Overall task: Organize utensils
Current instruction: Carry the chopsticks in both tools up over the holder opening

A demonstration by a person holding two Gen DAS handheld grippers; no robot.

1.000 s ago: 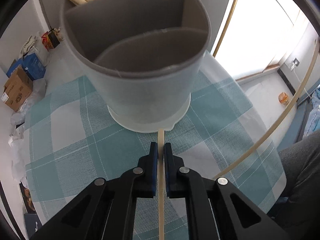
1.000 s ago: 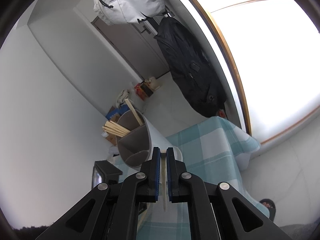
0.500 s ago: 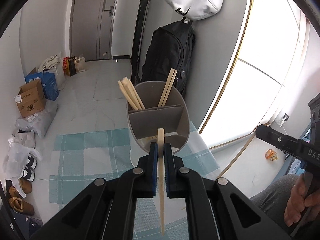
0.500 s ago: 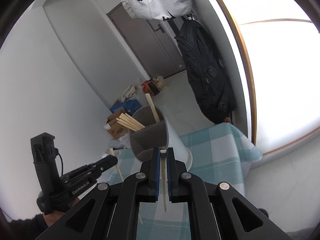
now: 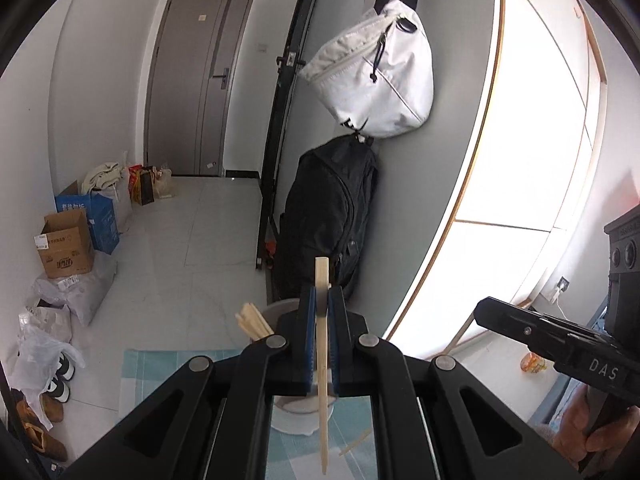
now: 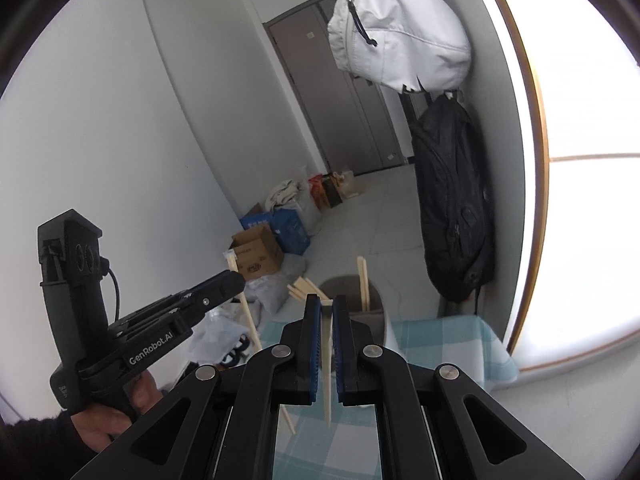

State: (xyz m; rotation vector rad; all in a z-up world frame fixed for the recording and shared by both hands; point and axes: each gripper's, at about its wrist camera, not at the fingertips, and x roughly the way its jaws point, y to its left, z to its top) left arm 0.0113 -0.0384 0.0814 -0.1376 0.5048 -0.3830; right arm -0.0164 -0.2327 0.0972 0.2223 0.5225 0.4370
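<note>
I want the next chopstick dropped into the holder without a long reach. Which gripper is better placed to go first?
Probably the right. Both grippers hold a chopstick upright, but the right gripper points almost straight at the utensil holder just ahead, while the left gripper is off to the holder's side.

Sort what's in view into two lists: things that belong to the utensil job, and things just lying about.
Job:
left gripper, shut on a chopstick
right gripper, shut on a second chopstick
utensil holder with chopsticks in it
loose chopstick on the checked cloth

Lying about:
white bag
black backpack
cardboard box
shoes
</note>
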